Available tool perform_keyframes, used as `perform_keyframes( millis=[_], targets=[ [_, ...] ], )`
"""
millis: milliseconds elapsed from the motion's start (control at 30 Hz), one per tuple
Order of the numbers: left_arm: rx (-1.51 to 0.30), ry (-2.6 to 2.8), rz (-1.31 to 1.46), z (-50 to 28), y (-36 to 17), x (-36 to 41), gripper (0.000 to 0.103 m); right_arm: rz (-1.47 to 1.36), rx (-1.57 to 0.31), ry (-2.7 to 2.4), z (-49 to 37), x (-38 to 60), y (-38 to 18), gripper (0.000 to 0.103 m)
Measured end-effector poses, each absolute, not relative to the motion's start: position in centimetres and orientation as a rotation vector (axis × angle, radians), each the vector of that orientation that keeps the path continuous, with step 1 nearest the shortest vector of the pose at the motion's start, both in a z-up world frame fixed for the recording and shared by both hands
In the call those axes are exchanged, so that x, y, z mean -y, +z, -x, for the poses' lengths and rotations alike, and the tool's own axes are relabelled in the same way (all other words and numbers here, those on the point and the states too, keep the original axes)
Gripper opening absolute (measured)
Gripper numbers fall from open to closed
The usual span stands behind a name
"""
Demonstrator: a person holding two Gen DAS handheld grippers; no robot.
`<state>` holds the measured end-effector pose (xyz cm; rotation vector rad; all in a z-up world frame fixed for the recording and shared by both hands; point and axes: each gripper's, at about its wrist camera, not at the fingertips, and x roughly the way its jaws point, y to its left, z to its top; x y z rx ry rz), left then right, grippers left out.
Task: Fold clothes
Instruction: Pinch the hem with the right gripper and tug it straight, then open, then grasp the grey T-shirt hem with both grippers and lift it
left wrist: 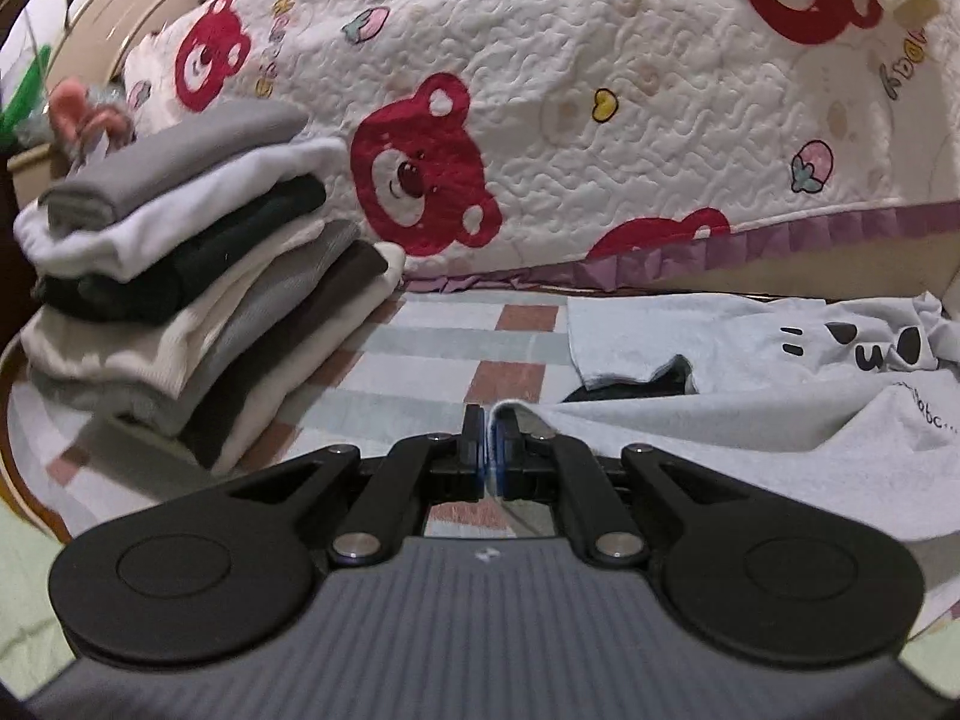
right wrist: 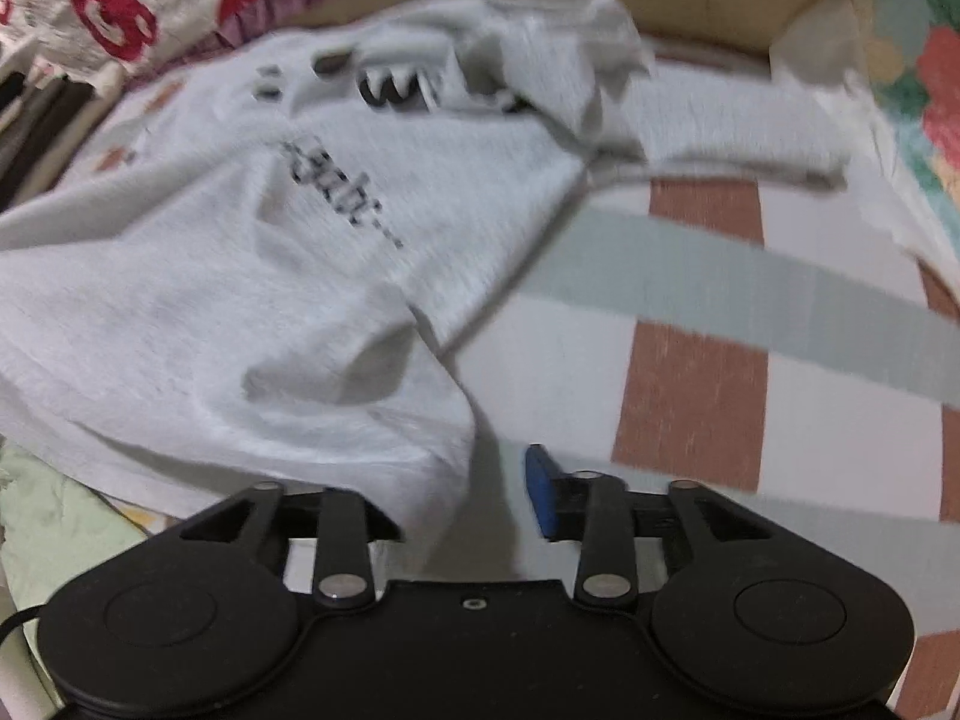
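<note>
Left tool (left wrist: pixel 487 420): pinched on the grey shirt's (left wrist: pixel 750 420) hem, shirt spreading rightward.
Right tool (right wrist: pixel 462 498): wide, hem corner seemingly between its fingers.

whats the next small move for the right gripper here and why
Probably shut the right gripper on the white t-shirt edge lying between its open jaws. The left gripper already pinches the shirt's other edge, and the shirt lies crumpled on the checked cloth, so both edges need holding to spread it.
</note>
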<state>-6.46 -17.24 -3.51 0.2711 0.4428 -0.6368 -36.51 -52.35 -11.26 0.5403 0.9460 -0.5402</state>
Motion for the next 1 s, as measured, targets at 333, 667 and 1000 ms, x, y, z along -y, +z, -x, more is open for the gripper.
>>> perform_keyframes(
  millis=[333, 667, 1000],
  targets=[
    [-0.44, -0.702, -0.216, 7.6, -0.8, 15.0, 0.003, -0.651, -0.579, -0.587, 43.2, 51.5, -1.5, 0.002],
    [-0.558, -0.834, -0.436, 14.6, -2.8, 13.2, 0.004, -0.497, -0.545, -0.742, 55.8, 41.7, 3.2, 0.002],
    [-0.747, -0.845, -0.399, 16.1, -8.2, 12.7, 0.01, -0.505, -0.539, -0.772, 57.0, 41.7, 1.5, 0.002]
  ],
)
